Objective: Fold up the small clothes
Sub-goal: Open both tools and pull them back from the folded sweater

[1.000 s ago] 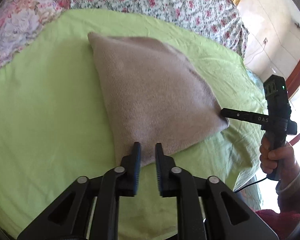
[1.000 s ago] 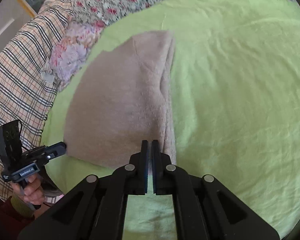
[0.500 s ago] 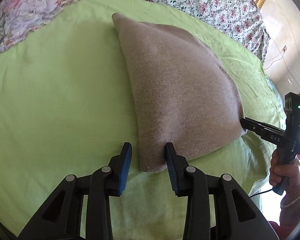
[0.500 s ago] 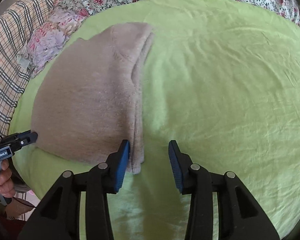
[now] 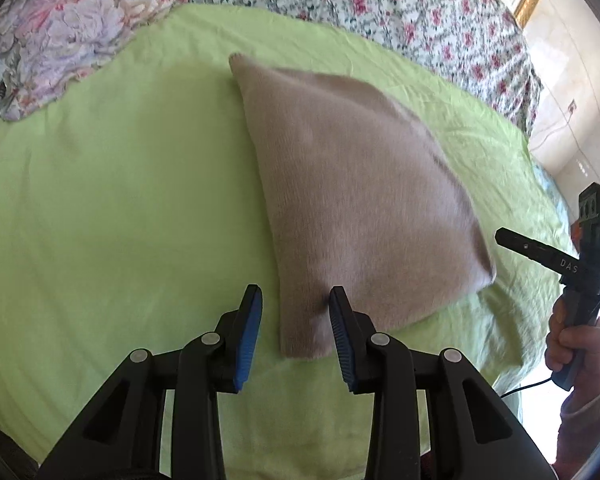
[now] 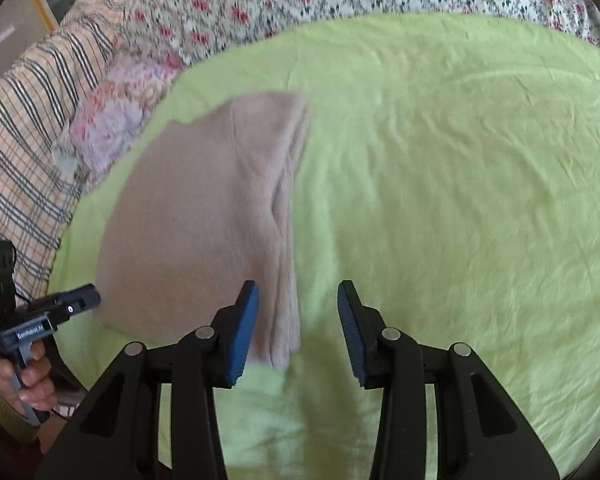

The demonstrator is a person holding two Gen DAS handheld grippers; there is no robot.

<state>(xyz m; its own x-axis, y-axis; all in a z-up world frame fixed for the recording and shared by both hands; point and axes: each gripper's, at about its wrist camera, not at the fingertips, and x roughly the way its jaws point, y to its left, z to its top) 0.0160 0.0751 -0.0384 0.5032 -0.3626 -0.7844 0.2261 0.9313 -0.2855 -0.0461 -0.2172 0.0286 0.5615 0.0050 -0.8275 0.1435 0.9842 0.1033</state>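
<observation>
The folded beige knit garment (image 5: 360,208) is lying flat on the green sheet (image 5: 120,200). My left gripper (image 5: 294,300) and right gripper (image 6: 298,294) are both hovering part-open over its near corners, gripping nothing.

The folded beige knitted garment (image 5: 364,216) is soft, fuzzy wool-like cloth, matt, with a fine ribbed texture along its edge (image 6: 288,288). It lies on a lime-green cotton-like bed sheet (image 5: 120,208), matt and lightly creased. Beyond it, the rose-printed white cloth cover (image 5: 380,4) looks thin and smooth, and the checked beige woven blanket (image 6: 24,128) looks coarser. The left claw (image 5: 296,320) and the right claw (image 6: 298,316) are matt black plastic with dull silver metal rivets and ridged blue rubbery pads (image 6: 242,336).
</observation>
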